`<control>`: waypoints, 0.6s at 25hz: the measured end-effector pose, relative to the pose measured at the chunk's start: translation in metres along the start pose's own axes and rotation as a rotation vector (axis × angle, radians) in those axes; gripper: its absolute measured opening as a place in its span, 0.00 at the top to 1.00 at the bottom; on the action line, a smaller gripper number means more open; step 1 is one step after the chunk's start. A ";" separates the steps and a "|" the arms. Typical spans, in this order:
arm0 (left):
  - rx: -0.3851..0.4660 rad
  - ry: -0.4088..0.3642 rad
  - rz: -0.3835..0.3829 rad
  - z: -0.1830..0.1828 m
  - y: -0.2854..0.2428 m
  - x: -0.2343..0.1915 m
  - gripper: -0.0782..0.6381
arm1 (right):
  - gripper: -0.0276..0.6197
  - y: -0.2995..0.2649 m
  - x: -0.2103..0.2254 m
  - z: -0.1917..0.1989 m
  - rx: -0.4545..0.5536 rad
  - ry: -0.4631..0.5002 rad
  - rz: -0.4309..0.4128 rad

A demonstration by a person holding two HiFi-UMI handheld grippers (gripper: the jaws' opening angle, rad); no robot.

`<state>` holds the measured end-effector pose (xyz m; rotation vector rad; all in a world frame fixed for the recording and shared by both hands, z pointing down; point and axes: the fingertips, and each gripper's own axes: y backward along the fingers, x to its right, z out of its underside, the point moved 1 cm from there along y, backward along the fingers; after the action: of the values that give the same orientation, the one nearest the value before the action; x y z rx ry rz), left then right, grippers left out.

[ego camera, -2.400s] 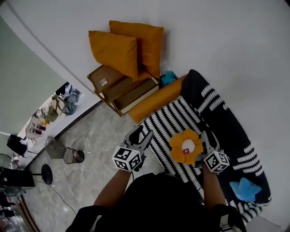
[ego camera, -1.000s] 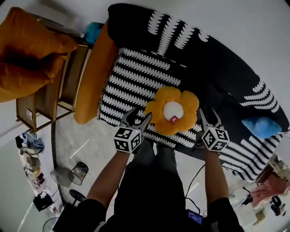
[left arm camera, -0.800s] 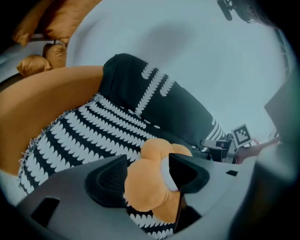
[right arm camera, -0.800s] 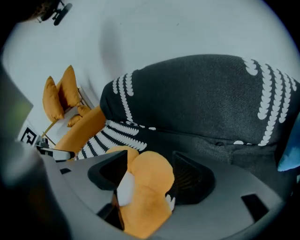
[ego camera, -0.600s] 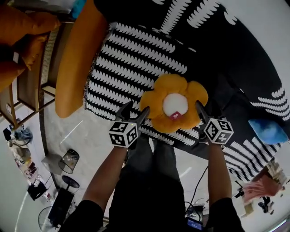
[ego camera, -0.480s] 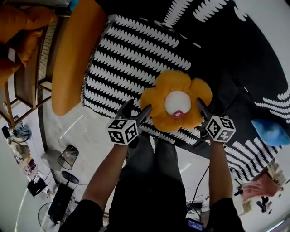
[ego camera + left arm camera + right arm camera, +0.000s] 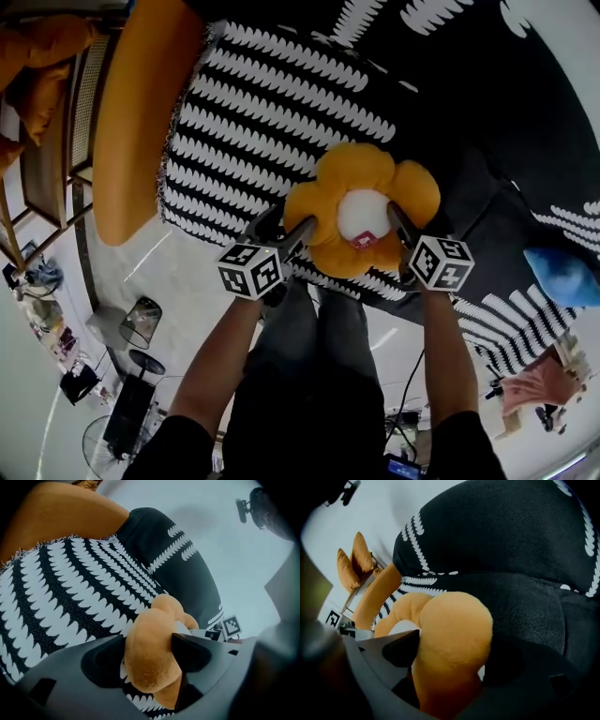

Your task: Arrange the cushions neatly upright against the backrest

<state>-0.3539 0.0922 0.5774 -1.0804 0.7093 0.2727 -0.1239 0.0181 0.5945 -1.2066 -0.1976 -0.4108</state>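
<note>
Left hand-held gripper (image 7: 289,221) and right hand-held gripper (image 7: 414,225), on forearms reaching up from the bottom edge, tilt downward. Their jaws have just been opening, and each loosely straddles a petal of the orange flower cushion (image 7: 363,217). It lies flat mid-frame on the striped sofa seat (image 7: 281,94). A blue cushion (image 7: 562,277) is cut off at right.

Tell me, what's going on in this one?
A person stands at a sofa with a gripper in each hand, working on a flower-shaped cushion that lies flat on the seat. The left gripper and right gripper have just been opening their jaws, and each has a petal of the cushion between its open jaws, one on either side. The cushion is not yet stood against the backrest.
</note>
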 end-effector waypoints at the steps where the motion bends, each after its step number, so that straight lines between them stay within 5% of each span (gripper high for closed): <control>1: -0.004 0.006 0.021 0.003 0.003 -0.003 0.46 | 0.32 -0.003 -0.011 0.008 -0.002 0.027 0.001; 5: -0.006 -0.032 0.041 0.008 0.017 -0.018 0.58 | 0.50 -0.005 -0.039 0.027 0.043 0.062 0.010; 15: 0.117 -0.277 0.120 -0.104 0.005 0.092 0.61 | 0.52 0.071 -0.007 -0.077 0.319 0.005 0.032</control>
<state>-0.3282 -0.0089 0.4856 -0.8693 0.5350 0.4689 -0.1067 -0.0311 0.5036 -0.8941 -0.2300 -0.3400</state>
